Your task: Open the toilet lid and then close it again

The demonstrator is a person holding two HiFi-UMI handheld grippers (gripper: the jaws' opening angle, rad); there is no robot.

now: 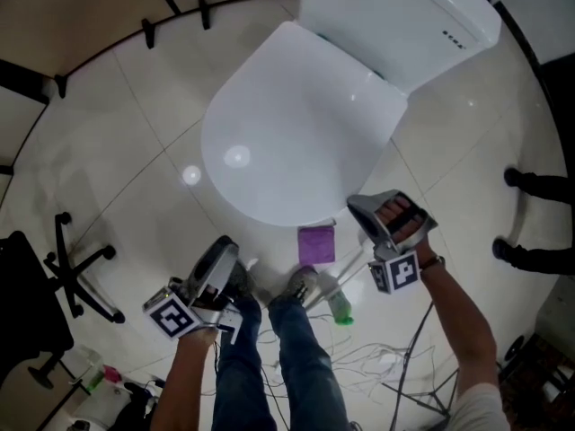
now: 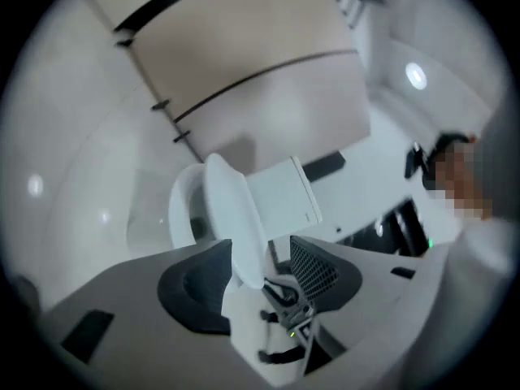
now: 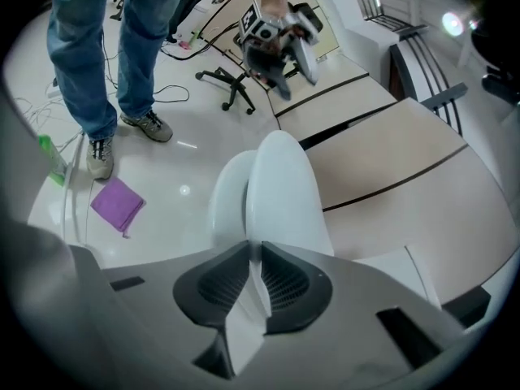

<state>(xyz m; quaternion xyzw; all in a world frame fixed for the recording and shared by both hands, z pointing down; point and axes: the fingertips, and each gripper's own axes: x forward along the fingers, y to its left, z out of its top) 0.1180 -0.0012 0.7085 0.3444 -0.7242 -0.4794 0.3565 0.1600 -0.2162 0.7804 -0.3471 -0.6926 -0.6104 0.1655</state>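
Observation:
The white toilet lid (image 1: 296, 124) covers the bowl in front of the tank (image 1: 404, 16). My right gripper (image 1: 357, 206) is shut on the lid's front edge; in the right gripper view its pads pinch the thin rim (image 3: 253, 258). The lid (image 3: 284, 193) stands slightly off the seat (image 3: 227, 197), with a gap showing between them. My left gripper (image 1: 229, 248) hangs open in the air at the lower left, apart from the toilet. Its view looks across at the raised lid (image 2: 236, 218) and the bowl (image 2: 183, 210), with nothing between its jaws (image 2: 260, 275).
A purple cloth (image 1: 316, 244) lies on the tiled floor by the bowl's front, with a green bottle (image 1: 340, 308) and the person's shoes (image 1: 301, 284) near it. An office chair (image 1: 72, 268) stands at the left. Cables trail across the floor behind the legs.

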